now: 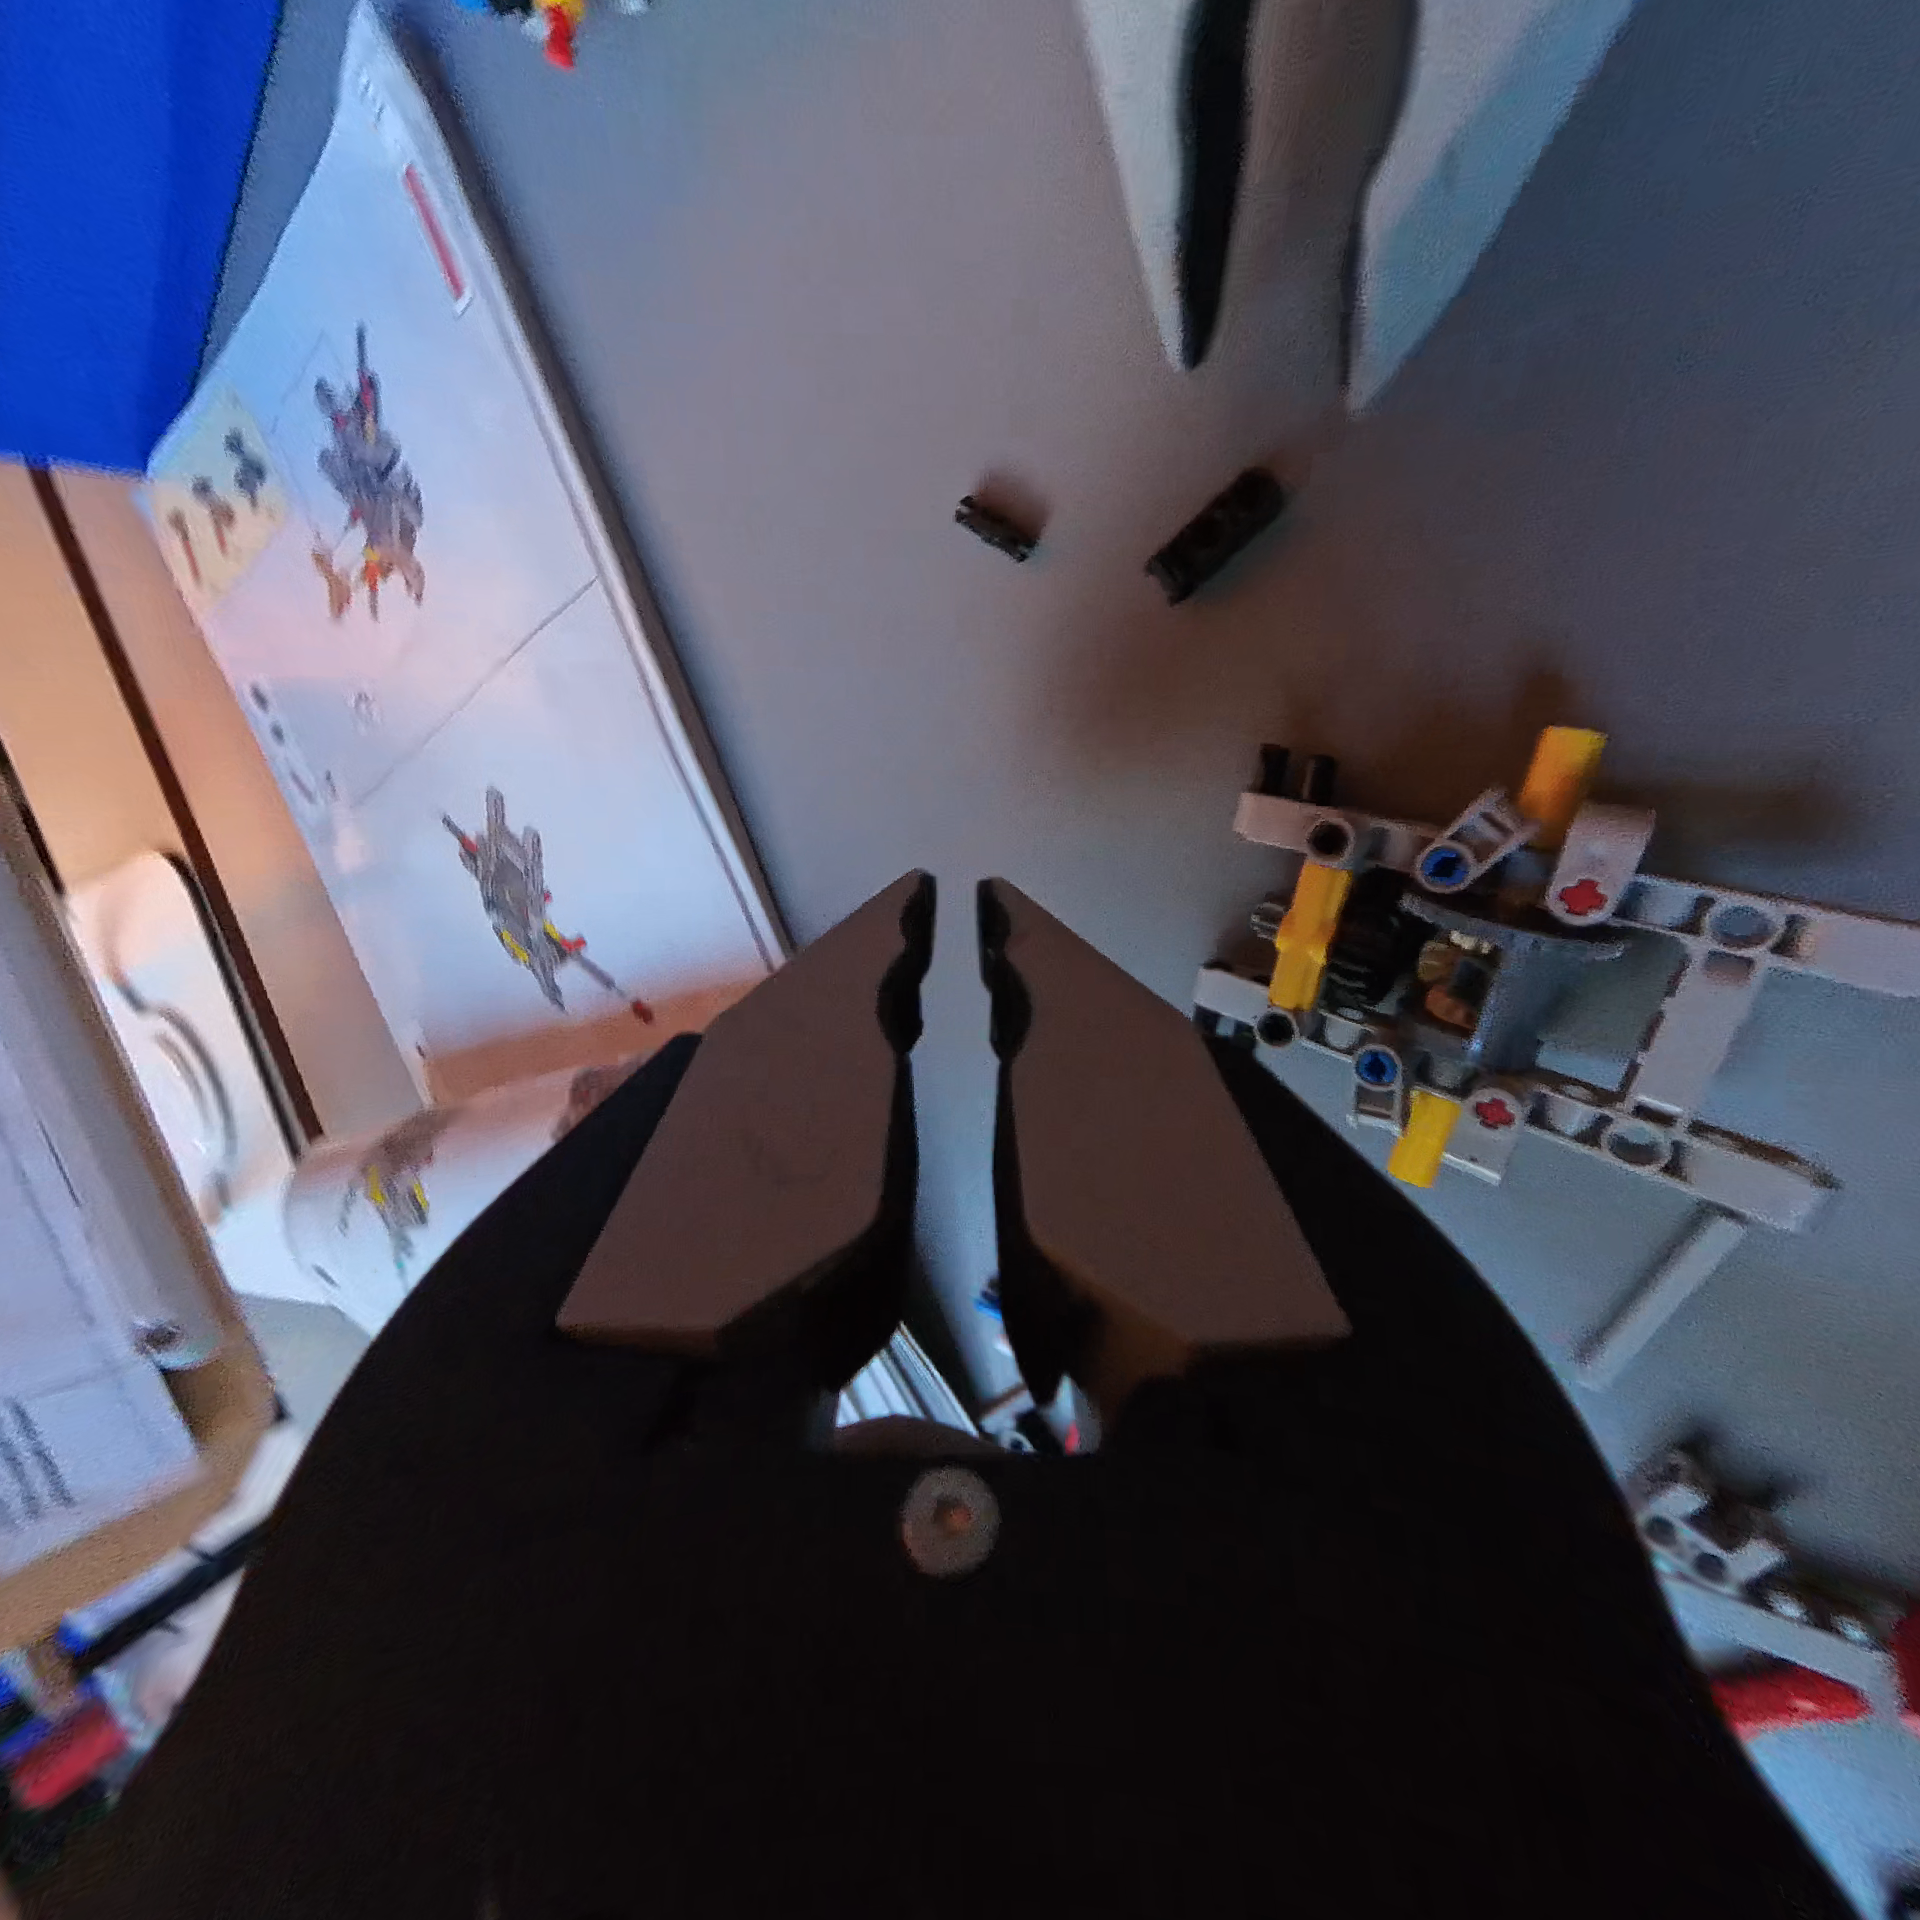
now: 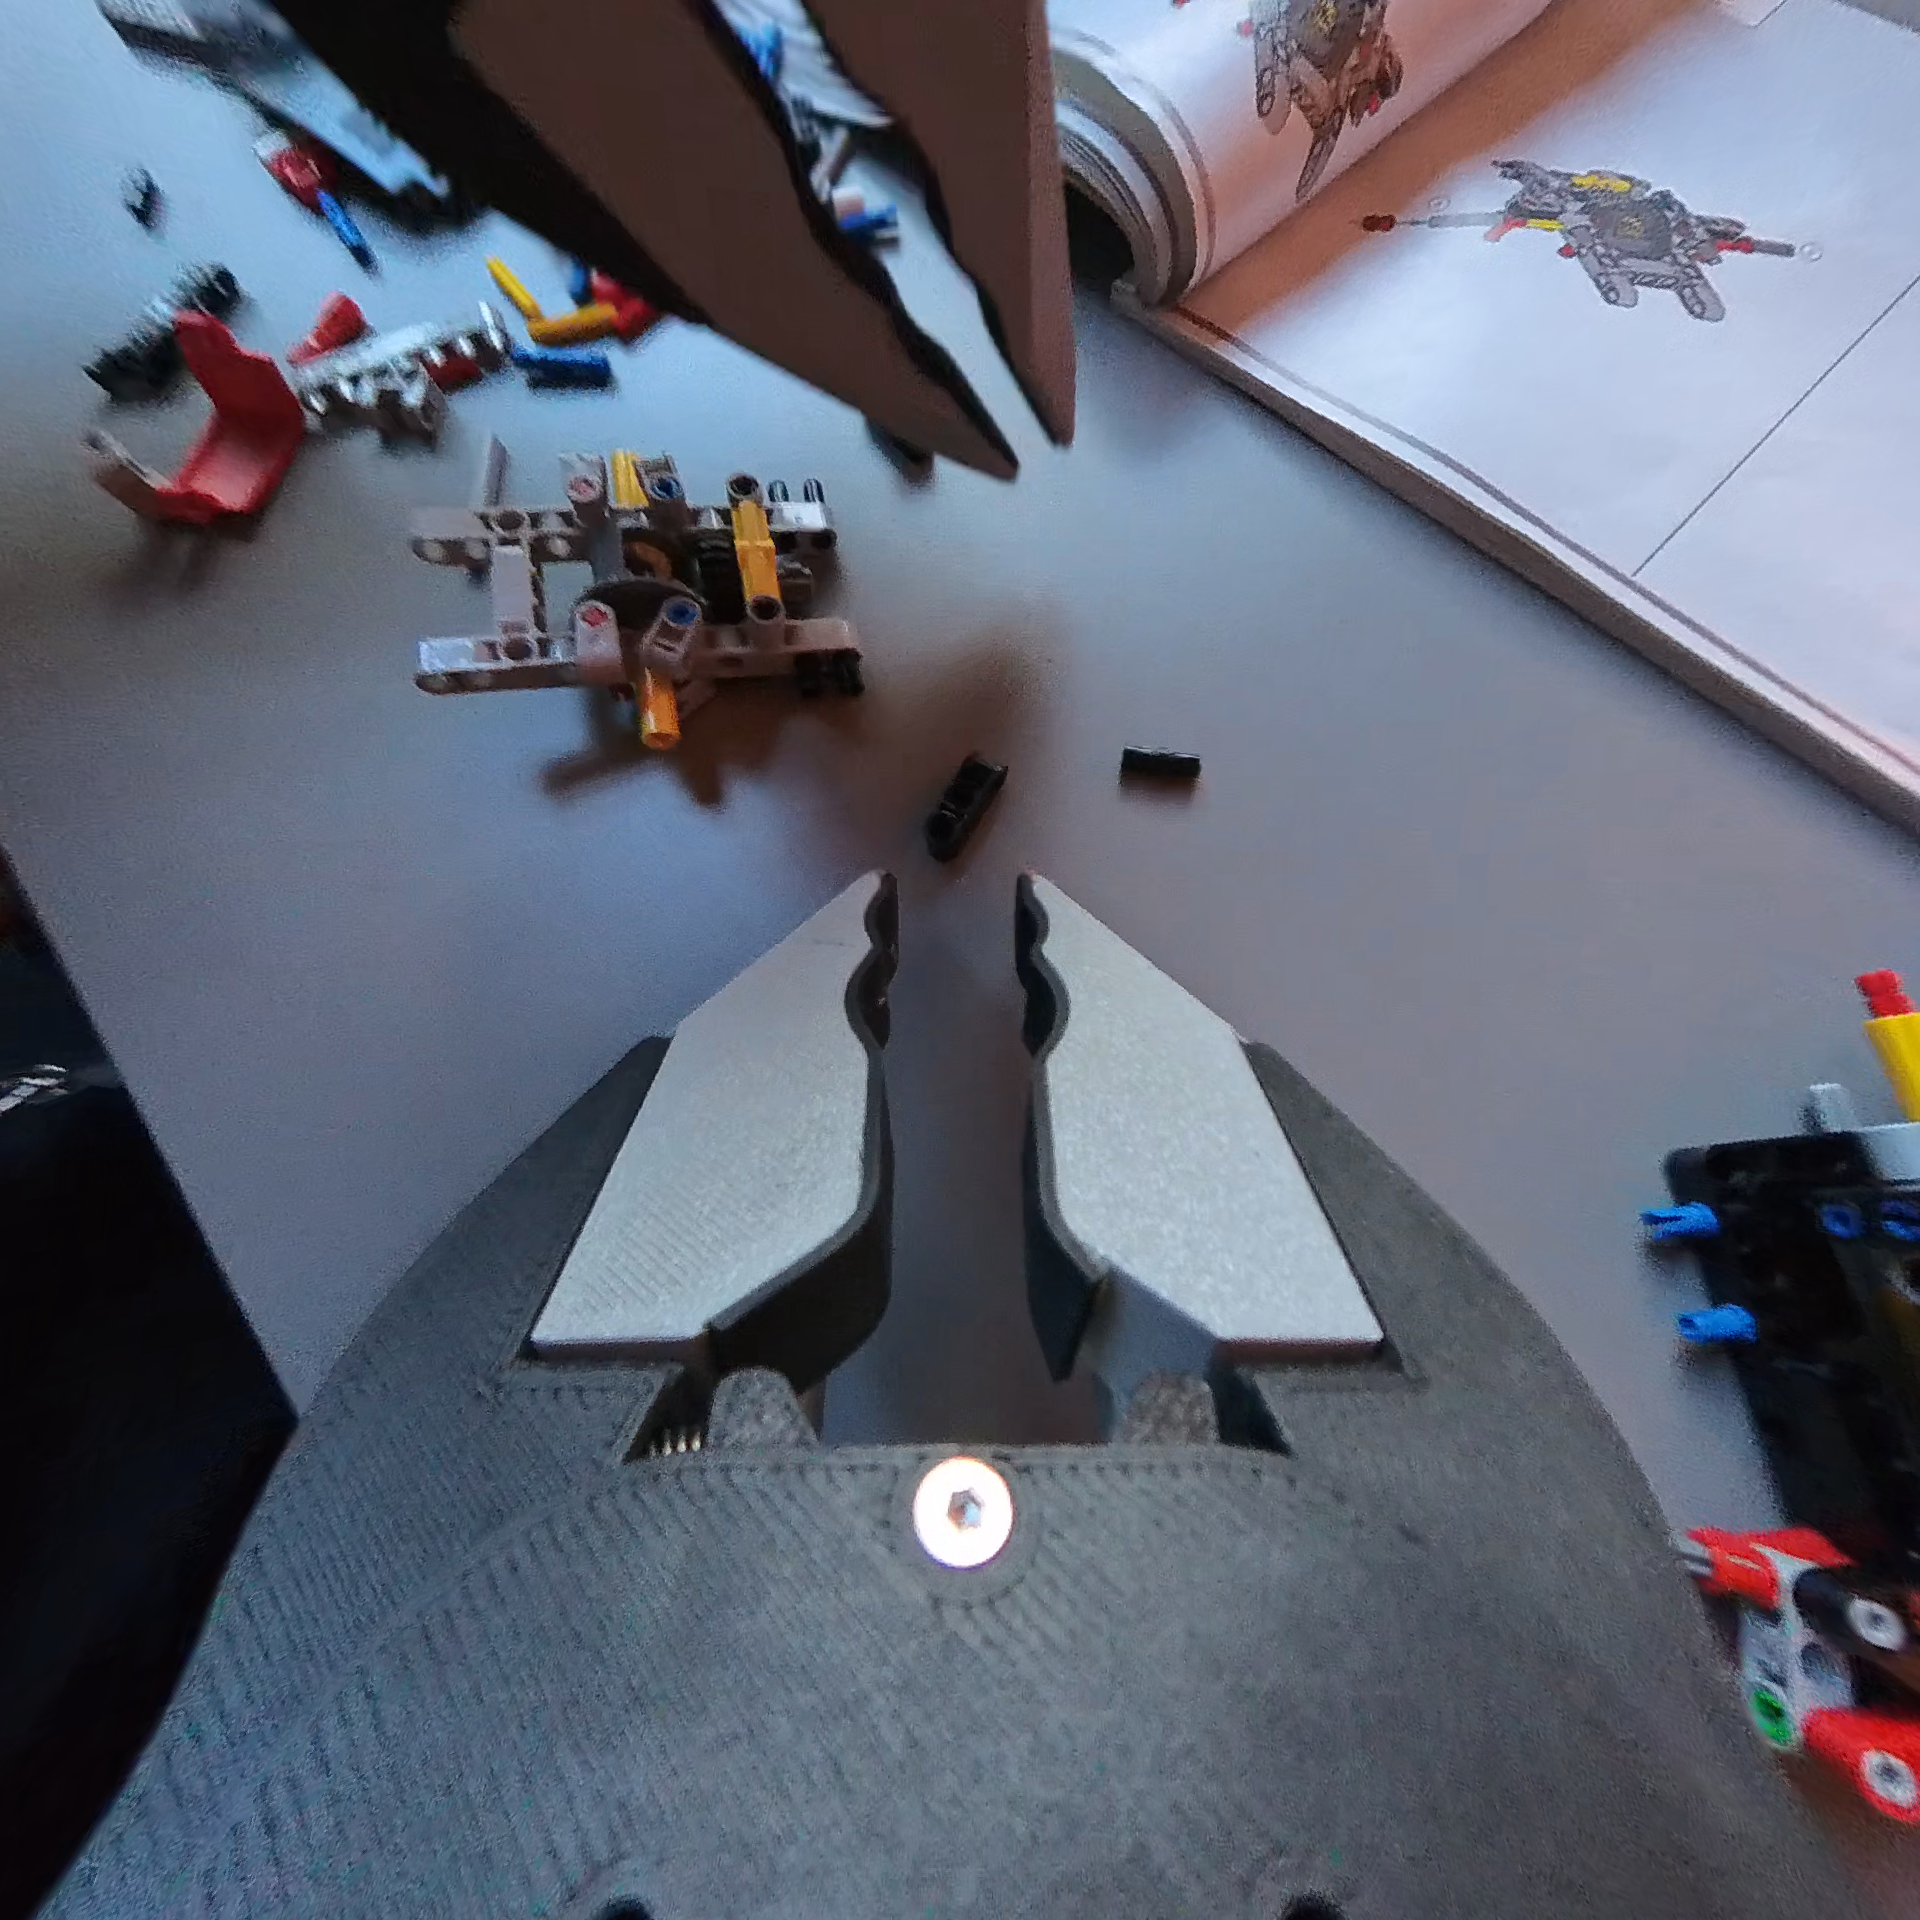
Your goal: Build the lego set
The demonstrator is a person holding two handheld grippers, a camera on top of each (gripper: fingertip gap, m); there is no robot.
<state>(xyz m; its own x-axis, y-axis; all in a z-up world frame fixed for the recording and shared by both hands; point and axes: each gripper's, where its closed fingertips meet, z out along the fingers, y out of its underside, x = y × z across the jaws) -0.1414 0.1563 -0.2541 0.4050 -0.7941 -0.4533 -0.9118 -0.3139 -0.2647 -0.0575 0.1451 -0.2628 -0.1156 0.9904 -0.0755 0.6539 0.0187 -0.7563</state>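
My left gripper [image 1: 956, 883] hangs above the grey table [image 1: 883, 312] with its jaws a narrow slit apart and nothing between them. It also shows at the top of the right wrist view [image 2: 1039, 447]. My right gripper [image 2: 951, 883] is open and empty, low over the table. A small black beam [image 2: 966, 805] lies just ahead of its fingertips, untouched, and a black pin [image 2: 1161, 769] lies to the right of that. Both pieces show in the left wrist view, the beam [image 1: 1221, 535] and the pin [image 1: 995, 528], below the right gripper [image 1: 1268, 379].
A grey, yellow and black brick assembly [image 2: 644, 592] lies on the table, right of my left gripper [image 1: 1507, 966]. An open instruction booklet [image 2: 1558, 312] lies along one side [image 1: 436, 623]. Loose pieces [image 2: 364, 353], a red part [image 2: 234, 426] and a black sub-assembly [image 2: 1818, 1299] lie around. My right fingertips sit around 9 cm from my left ones. My right gripper's tips are some 4 cm from the black pin [image 2: 1161, 769]. My left wrist view [image 1: 1004, 511] looks at it from another angle.
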